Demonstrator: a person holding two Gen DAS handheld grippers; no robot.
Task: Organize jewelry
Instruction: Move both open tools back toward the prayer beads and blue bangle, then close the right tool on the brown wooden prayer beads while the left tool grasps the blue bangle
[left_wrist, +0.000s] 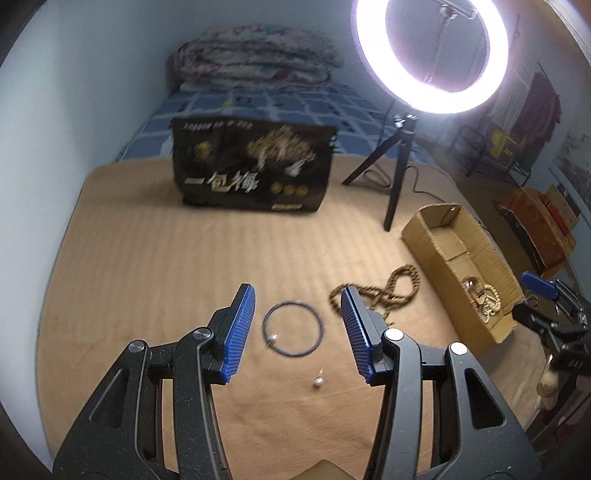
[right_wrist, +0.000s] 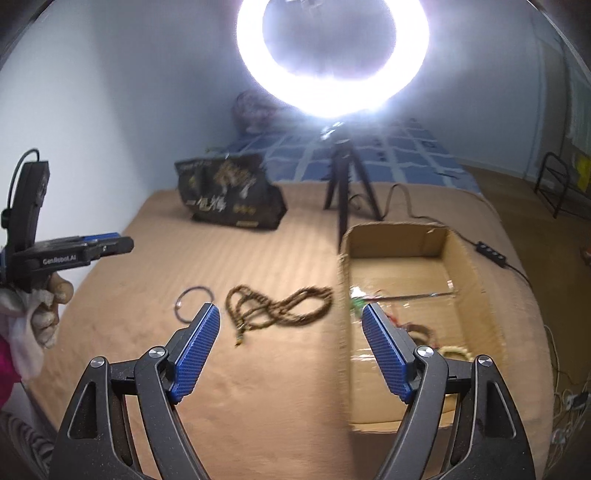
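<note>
A dark thin bangle (left_wrist: 293, 328) lies on the tan blanket (left_wrist: 147, 258), between my left gripper's fingers. My left gripper (left_wrist: 297, 301) is open and empty above it. A small pearl earring (left_wrist: 317, 382) lies nearer to me. A brown bead necklace (left_wrist: 384, 291) lies coiled to the right, beside a cardboard box (left_wrist: 461, 240) that holds several pieces of jewelry (left_wrist: 484, 299). In the right wrist view my right gripper (right_wrist: 291, 317) is open and empty, above the blanket at the box's left wall (right_wrist: 343, 295). The necklace (right_wrist: 277, 306) and bangle (right_wrist: 194, 299) lie to its left.
A black snack bag (left_wrist: 255, 166) stands at the back of the blanket. A lit ring light (left_wrist: 432, 55) on a black tripod (left_wrist: 395, 173) stands behind the box, with its cable (right_wrist: 491, 251) running right. Folded quilts (left_wrist: 255, 55) lie on the blue checked sheet.
</note>
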